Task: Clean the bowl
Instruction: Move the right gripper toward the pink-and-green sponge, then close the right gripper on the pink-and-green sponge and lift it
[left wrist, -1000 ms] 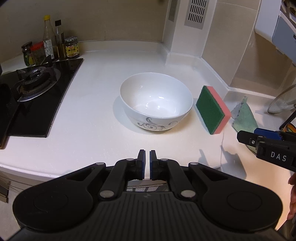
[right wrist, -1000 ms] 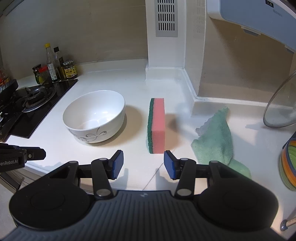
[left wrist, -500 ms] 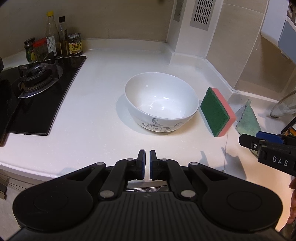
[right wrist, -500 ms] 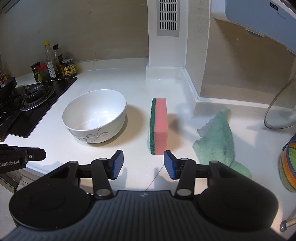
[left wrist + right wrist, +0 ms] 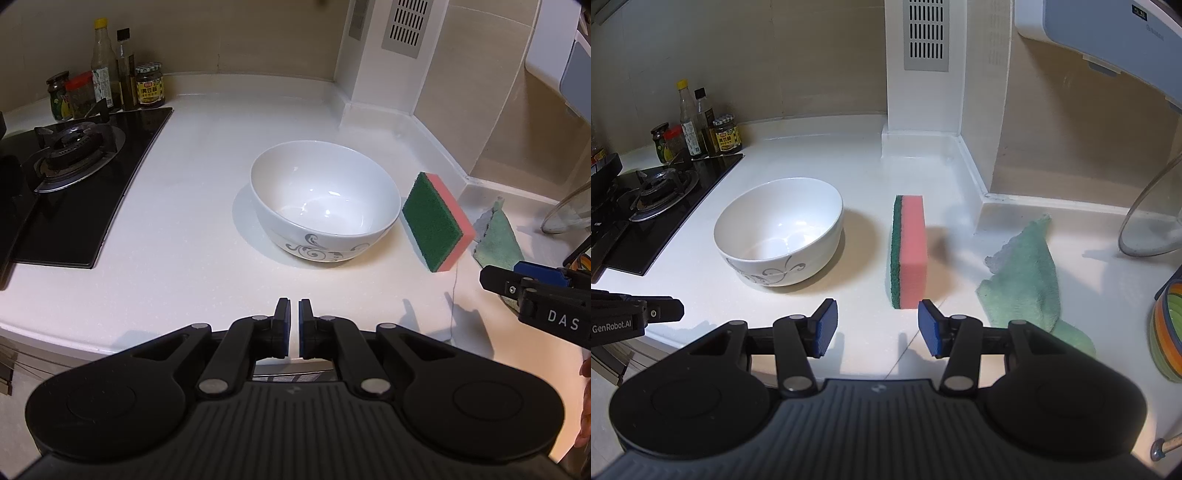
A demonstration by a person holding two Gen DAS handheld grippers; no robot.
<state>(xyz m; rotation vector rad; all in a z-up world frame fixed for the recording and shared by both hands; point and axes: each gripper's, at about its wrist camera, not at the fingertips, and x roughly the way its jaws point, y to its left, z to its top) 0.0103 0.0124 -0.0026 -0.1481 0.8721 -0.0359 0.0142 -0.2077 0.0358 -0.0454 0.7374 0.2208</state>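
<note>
A white bowl (image 5: 325, 203) (image 5: 779, 232) with a grey swirl pattern stands upright and empty on the white counter (image 5: 192, 192). Just right of it a pink sponge (image 5: 436, 225) (image 5: 911, 251) with a green scouring face stands on its long edge. My left gripper (image 5: 294, 306) hangs shut and empty over the counter's front edge, short of the bowl. My right gripper (image 5: 877, 314) is open with nothing between its pads, just in front of the sponge's near end. Each gripper's tip shows at the edge of the other's view.
A black gas hob (image 5: 70, 158) lies at the left with several bottles and jars (image 5: 107, 92) behind it. A crumpled green cloth (image 5: 1027, 273) lies right of the sponge. A glass lid (image 5: 1152, 218) and a striped bowl (image 5: 1167, 332) sit at the far right. A white wall column (image 5: 923, 110) rises behind.
In the left wrist view the bowl and sponge have drifted right and the view has tipped slightly. The right wrist view has barely shifted. Both grippers keep their openings.
</note>
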